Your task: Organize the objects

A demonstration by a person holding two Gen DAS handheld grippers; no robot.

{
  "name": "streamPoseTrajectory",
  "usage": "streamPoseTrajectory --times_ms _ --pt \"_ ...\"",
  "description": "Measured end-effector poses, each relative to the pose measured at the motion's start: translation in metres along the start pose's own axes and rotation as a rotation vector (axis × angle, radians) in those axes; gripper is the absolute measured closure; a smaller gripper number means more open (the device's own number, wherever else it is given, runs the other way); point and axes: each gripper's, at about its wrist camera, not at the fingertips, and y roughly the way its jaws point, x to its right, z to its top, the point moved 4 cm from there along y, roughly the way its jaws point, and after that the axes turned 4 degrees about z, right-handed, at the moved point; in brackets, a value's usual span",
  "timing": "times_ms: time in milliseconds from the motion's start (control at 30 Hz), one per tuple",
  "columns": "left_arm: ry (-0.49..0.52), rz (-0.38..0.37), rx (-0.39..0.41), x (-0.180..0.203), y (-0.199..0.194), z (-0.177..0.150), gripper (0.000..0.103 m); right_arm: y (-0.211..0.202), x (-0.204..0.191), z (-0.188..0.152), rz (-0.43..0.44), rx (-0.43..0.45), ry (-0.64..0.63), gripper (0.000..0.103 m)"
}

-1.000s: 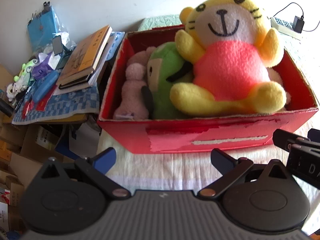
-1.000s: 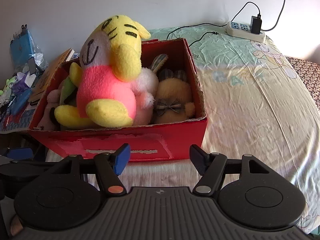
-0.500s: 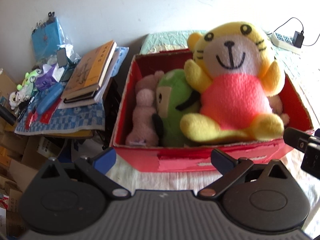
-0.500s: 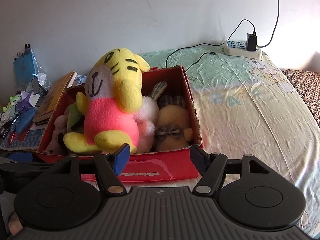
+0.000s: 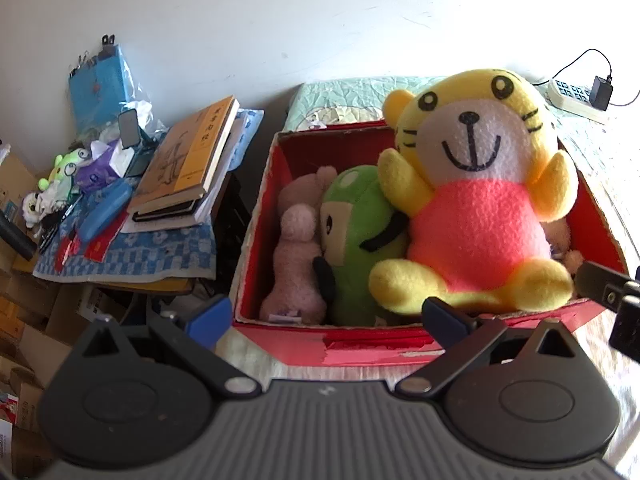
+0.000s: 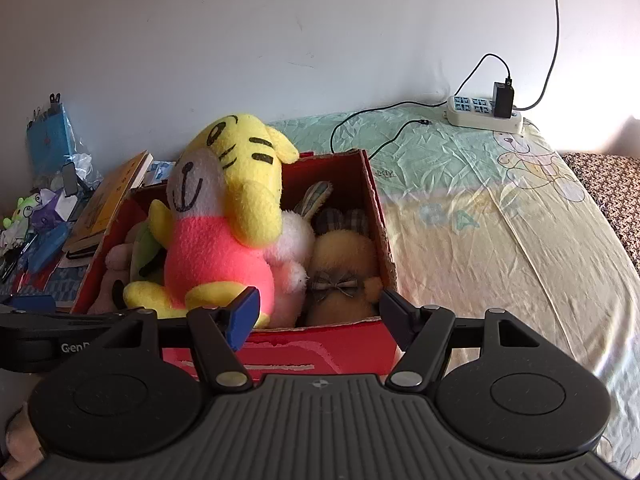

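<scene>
A red cardboard box (image 5: 360, 348) sits on a bed (image 6: 500, 240) covered with a pale green and yellow cartoon-print sheet, its left side close to a cluttered bench (image 5: 120, 268). The box is packed with soft toys. A yellow tiger plush (image 5: 476, 200) in a pink shirt sits upright on top, rising well above the rim. Beside it, to the left in the left wrist view, lie a green plush (image 5: 356, 232) and a pale pink plush (image 5: 298, 252). The right wrist view shows a white plush (image 6: 294, 248) and a tan plush with a checked bow (image 6: 344, 268) filling the right end of the box.

The left claw (image 5: 324, 316) hangs just in front of the box's near wall, released, with nothing between its blue-tipped and black-tipped fingers. The right claw (image 6: 316, 316) is also spread wide and empty, poised at the near rim by the tiger's foot.

On the bench, a stack of books (image 5: 188, 168) rests on a blue checked cloth (image 5: 132, 256), with a blue case (image 5: 104, 216) and small figurines (image 5: 64, 164) further left. A white power strip (image 6: 480, 114) with a black charger lies at the head of the bed against the wall.
</scene>
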Motion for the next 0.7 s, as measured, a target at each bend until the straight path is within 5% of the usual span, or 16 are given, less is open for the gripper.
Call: streamPoseTrajectory --times_ms 700 --pt "-0.015 -0.02 -0.01 -0.004 0.015 0.008 0.001 0.018 -0.007 0.014 0.024 0.0 -0.024 0.034"
